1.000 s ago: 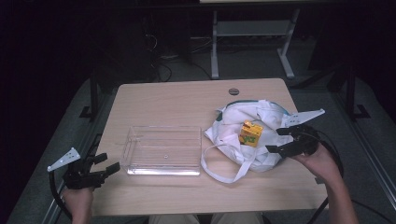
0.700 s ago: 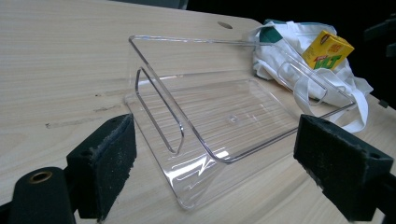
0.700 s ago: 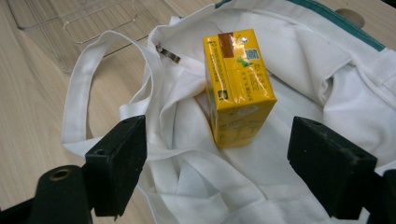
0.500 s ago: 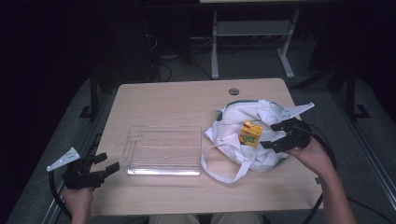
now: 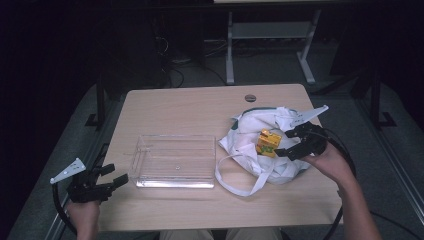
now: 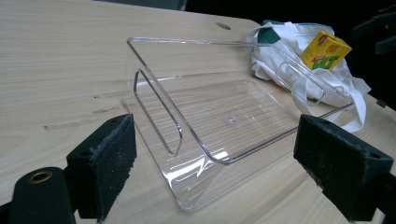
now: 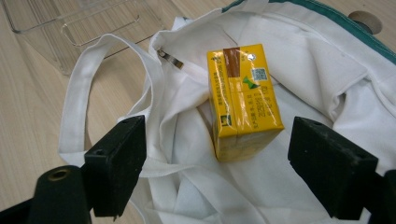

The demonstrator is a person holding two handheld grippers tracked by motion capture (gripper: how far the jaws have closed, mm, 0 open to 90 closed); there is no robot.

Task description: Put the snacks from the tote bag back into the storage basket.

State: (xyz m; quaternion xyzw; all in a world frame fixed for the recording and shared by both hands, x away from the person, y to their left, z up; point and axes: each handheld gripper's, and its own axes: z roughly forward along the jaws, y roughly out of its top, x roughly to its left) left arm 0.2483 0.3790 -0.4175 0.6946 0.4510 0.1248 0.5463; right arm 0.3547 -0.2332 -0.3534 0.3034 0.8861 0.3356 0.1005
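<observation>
A yellow drink carton (image 5: 268, 142) (image 7: 243, 100) (image 6: 325, 49) lies on a crumpled white cloth bag (image 5: 250, 142) (image 7: 299, 70) (image 6: 280, 42) at the table's right. My right gripper (image 5: 289, 143) (image 7: 217, 170) is open just right of the carton, jaws spread wide either side of it without touching. A clear plastic tray (image 5: 175, 178) (image 6: 154, 88) (image 7: 37, 25) sits empty mid-table. My left gripper (image 5: 113, 176) (image 6: 219, 168) is open at the table's front left corner, facing the tray's near end.
The bag's white strap (image 5: 240, 187) loops onto the table beside the tray. A round cable hole (image 5: 250, 98) sits near the table's far edge. Table legs and cables stand on the dark floor behind.
My right gripper has moved left and slightly away from me, closing in on the carton. The left gripper has stayed still.
</observation>
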